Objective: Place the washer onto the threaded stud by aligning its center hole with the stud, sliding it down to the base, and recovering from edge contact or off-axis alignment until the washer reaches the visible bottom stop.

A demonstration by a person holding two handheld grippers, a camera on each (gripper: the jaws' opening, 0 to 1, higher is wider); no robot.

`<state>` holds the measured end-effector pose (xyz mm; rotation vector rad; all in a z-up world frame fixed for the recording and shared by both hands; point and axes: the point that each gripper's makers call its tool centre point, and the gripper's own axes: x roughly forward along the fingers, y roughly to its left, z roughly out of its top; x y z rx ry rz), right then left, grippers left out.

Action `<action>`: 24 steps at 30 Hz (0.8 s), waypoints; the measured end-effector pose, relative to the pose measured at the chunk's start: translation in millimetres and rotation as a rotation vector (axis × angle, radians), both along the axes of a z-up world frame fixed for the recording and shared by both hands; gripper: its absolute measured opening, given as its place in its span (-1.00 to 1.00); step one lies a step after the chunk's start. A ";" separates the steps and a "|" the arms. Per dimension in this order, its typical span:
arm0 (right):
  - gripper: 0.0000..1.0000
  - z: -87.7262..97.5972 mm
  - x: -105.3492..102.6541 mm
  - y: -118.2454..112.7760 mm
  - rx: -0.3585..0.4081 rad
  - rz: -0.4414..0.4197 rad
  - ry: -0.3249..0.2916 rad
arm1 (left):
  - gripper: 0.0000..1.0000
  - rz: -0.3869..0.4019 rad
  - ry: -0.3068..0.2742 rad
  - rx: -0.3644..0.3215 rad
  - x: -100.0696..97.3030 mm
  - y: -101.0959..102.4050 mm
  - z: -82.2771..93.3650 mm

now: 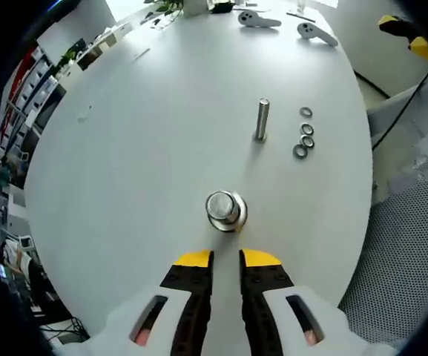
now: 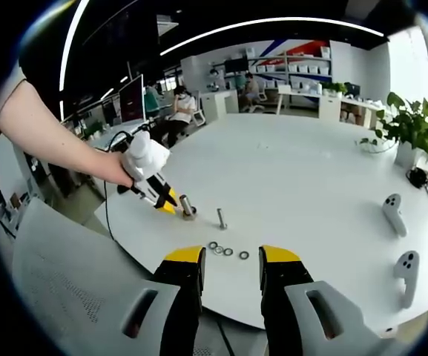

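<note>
White laminate covers the round table [image 1: 147, 148], on which every task part is set out. Near its middle a slim threaded stud [image 1: 262, 119] is seen standing upright, bare along its whole visible length. Closer to the left gripper [image 1: 226, 259] a shorter, broader metal cylinder [image 1: 225, 210] is seen almost end-on. Two white controllers [image 2: 400, 241] are laid toward the far edge of the table. Four small washers [image 1: 304, 133] are lined up in a loose row just beside the stud, none of them lifted or threaded on.

The left gripper's jaws are held narrow, with a slim gap and nothing between them, just short of the broad cylinder. In the right gripper view it [image 2: 168, 202] is seen in a person's hand [image 2: 117, 169], tips close to that cylinder. The right gripper [image 2: 228, 257] hangs above the washer row, its jaws parted moderately and empty.

No washer is judged to be picked up yet. Trouble is likely at the pick: the washers lie flat and close together, so a neighbour could be nudged or two pinched at once. A tilted washer could also be caught on the stud's threads and jammed off-axis before the base is reached.
</note>
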<state>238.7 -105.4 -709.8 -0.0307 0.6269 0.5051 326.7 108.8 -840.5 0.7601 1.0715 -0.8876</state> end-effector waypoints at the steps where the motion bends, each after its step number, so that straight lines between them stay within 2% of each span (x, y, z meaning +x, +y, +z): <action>1: -0.38 0.0 -0.1 0.4 0.001 0.002 0.000 | -0.77 0.009 -0.004 -0.009 -0.3 0.6 2.3; 14: -0.38 -0.3 -1.7 5.1 0.002 0.029 0.003 | -0.65 0.132 -0.080 -0.151 -10.8 -3.6 35.7; 24: -0.38 -2.6 -4.2 6.9 -0.004 0.040 0.014 | -0.60 0.165 -0.146 -0.228 -22.5 -3.0 65.2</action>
